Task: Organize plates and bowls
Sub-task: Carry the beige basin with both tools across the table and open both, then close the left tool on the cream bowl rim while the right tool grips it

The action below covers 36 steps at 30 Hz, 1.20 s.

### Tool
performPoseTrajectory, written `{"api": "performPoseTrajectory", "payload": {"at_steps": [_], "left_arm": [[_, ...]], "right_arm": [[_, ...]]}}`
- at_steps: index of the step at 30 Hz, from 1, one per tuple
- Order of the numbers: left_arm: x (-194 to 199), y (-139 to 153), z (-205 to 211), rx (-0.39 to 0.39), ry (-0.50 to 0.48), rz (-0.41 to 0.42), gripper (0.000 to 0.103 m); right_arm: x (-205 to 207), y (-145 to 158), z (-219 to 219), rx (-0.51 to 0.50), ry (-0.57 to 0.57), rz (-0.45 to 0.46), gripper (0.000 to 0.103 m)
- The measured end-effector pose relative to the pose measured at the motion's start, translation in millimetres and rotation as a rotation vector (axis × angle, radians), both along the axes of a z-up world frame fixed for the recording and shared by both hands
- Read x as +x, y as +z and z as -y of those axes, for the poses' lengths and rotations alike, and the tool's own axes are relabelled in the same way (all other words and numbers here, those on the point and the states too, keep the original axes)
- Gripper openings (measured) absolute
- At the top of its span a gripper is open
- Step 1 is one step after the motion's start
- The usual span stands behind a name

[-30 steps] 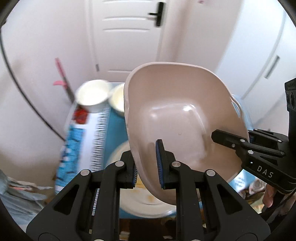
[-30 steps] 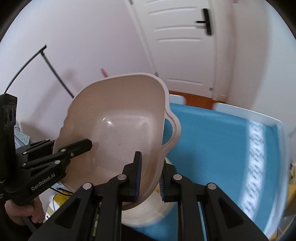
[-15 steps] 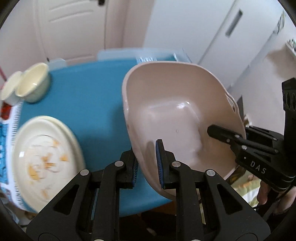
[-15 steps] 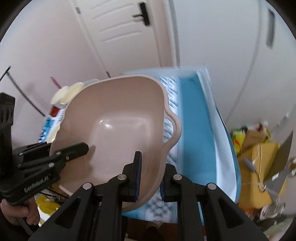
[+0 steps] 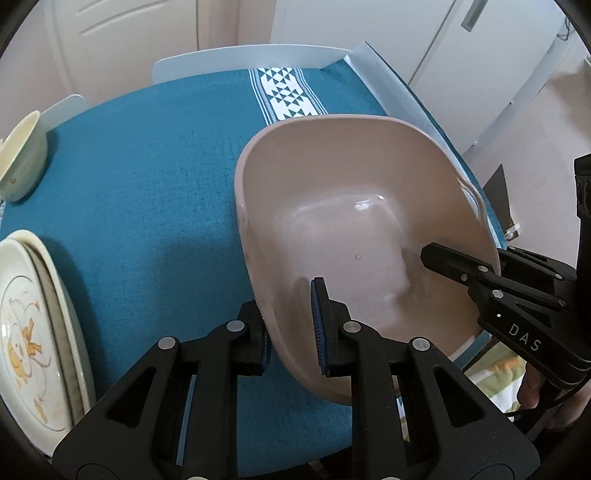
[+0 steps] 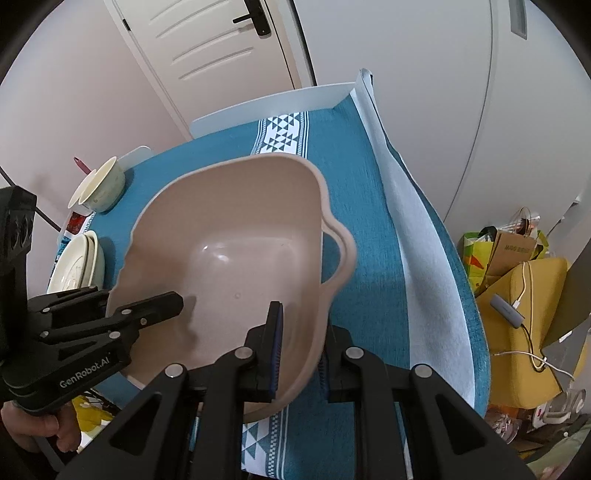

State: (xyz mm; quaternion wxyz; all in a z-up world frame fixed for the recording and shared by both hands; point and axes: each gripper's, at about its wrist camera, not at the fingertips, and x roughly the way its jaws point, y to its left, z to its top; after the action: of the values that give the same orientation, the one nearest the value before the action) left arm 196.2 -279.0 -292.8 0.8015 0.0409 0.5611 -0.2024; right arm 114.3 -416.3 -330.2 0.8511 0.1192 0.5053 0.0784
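Basin [image 5: 343, 221] is hanging tilted above the bench [image 5: 147, 177], its rim clenched by left hand-held gripper [image 5: 291, 332] and right hand-held gripper [image 6: 299, 347] on opposite sides.

Bare teal tablecloth [image 5: 155, 192] is lying open beneath the tilted beige plastic basin [image 5: 343, 206]. Stacked cream plates [image 5: 33, 332] and a pale ceramic bowl [image 5: 22, 158] are crowding its far left edge.

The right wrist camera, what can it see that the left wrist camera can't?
Only the right wrist view shows the door handle and the yellow bag beside the table. Only the left wrist view shows the duck picture on the plates. Both show the pink basin clamped by the left gripper and right gripper.
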Motion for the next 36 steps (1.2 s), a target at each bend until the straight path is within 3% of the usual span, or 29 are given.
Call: {"api": "performPoseTrajectory", "payload": {"at_steps": [3, 5, 7, 8, 9, 11, 12, 13, 22, 24, 28, 32, 34, 36], "left_arm": [[0.7, -2.4, 3.8, 0.013, -0.004, 0.003, 0.023], [2.2, -5.5, 7.5, 0.031, -0.005, -0.005, 0.042], [0.8, -4.8, 8.3, 0.045, 0.002, 0.011, 0.074], [-1.2, -2.1, 7.8, 0.042, 0.005, 0.027, 0.076], [-2.0, -0.1, 7.4, 0.036, 0.004, 0.036, 0.077], [-2.2, 0.7, 7.4, 0.037, 0.003, 0.038, 0.077], [-2.7, 0.9, 7.2, 0.041, 0.002, 0.04, 0.077], [-3.7, 1.4, 6.5, 0.046, 0.003, 0.041, 0.077], [-17.5, 25.1, -10.4, 0.056, 0.015, 0.062, 0.077], [-24.5, 39.1, -18.7, 0.058, 0.025, 0.084, 0.077], [-37.1, 69.2, -39.5, 0.037, 0.063, 0.115, 0.077], [-49.4, 107.9, -62.9, 0.03, 0.104, 0.184, 0.079], [-54.8, 128.7, -75.4, 0.03, 0.127, 0.234, 0.089], [-60.4, 150.6, -91.1, 0.032, 0.158, 0.291, 0.096]], "right_arm": [[-0.9, -1.8, 2.2, 0.02, -0.004, 0.0, 0.015], [0.3, -2.9, 3.2, 0.034, -0.003, -0.003, 0.015], [1.4, -3.9, 4.4, 0.055, -0.001, -0.011, 0.015], [2.5, -5.3, 5.5, 0.067, -0.004, -0.018, 0.015], [2.9, -5.8, 7.0, 0.079, -0.011, -0.023, 0.016], [2.1, -6.1, 9.9, 0.092, -0.029, -0.017, 0.031], [1.8, -5.8, 11.3, 0.098, -0.038, -0.015, 0.045], [1.1, -5.6, 12.9, 0.108, -0.046, -0.012, 0.048], [-15.0, 25.2, 16.4, 0.119, -0.059, 0.041, 0.048], [-21.1, 39.0, 16.2, 0.124, -0.056, 0.065, 0.048], [-31.4, 68.5, 12.9, 0.128, -0.043, 0.111, 0.071], [-39.2, 104.7, 0.2, 0.121, 0.001, 0.178, 0.081], [-40.6, 122.0, -8.4, 0.115, 0.03, 0.218, 0.097], [-39.3, 143.0, -21.7, 0.111, 0.062, 0.276, 0.102]]}}
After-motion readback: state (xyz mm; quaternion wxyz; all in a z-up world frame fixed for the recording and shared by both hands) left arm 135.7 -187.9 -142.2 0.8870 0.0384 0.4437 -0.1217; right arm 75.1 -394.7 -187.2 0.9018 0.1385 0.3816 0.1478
